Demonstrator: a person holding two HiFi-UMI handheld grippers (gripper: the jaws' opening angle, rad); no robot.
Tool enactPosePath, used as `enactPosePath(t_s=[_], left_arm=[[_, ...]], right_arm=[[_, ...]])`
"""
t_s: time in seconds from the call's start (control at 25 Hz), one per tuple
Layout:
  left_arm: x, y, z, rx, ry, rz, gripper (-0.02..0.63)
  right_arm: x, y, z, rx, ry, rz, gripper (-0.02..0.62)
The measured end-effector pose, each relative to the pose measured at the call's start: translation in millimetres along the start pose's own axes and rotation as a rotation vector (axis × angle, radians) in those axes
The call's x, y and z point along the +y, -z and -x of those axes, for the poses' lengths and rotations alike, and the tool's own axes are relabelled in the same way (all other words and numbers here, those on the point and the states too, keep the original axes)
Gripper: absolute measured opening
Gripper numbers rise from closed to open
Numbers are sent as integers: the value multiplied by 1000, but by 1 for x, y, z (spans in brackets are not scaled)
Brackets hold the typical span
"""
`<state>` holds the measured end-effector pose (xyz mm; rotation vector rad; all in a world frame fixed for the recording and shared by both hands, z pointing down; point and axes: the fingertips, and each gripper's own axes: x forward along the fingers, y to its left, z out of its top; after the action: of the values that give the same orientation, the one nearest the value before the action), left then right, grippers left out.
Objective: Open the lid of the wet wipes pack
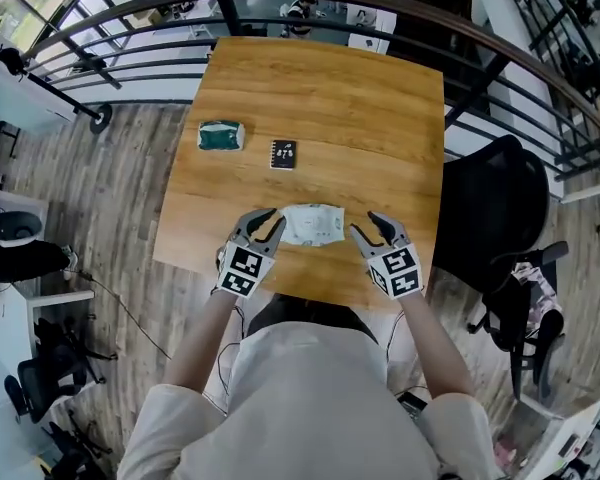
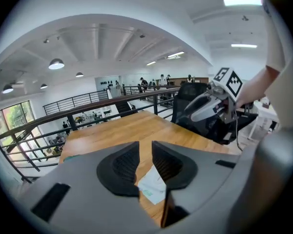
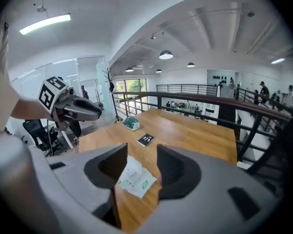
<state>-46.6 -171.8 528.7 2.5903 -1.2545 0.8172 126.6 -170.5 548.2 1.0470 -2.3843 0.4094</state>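
Observation:
The wet wipes pack (image 1: 312, 224) is white with green print and lies flat near the table's front edge. My left gripper (image 1: 265, 226) hovers just left of it and my right gripper (image 1: 368, 230) just right, both angled down toward it and neither touching it. In the left gripper view the pack (image 2: 153, 186) shows below the jaws of the left gripper (image 2: 145, 155), which stand apart with nothing between them. In the right gripper view the right gripper (image 3: 141, 157) is likewise open, with the pack (image 3: 134, 179) on the wood beneath it.
On the wooden table (image 1: 380, 108) a small black card (image 1: 283, 154) lies behind the pack, and a green and white object (image 1: 221, 136) sits further left. A black chair (image 1: 500, 198) stands at the table's right. A railing runs behind the far edge.

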Motion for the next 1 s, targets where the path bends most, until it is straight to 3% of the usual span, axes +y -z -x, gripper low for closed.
enactPosePath(t_s=[0.36,0.72,1.0], left_arm=[[27,-56,68,-178,-22,117,66],[49,-80,109,-245,-8,118,52],[61,-99,129,-301,-15,119,32]], right_arm=[[7,-60,59,-100,139,-62,184],[27,-98,94,-196,237,-48,146],[27,-118,118,-261,301,-52,56]])
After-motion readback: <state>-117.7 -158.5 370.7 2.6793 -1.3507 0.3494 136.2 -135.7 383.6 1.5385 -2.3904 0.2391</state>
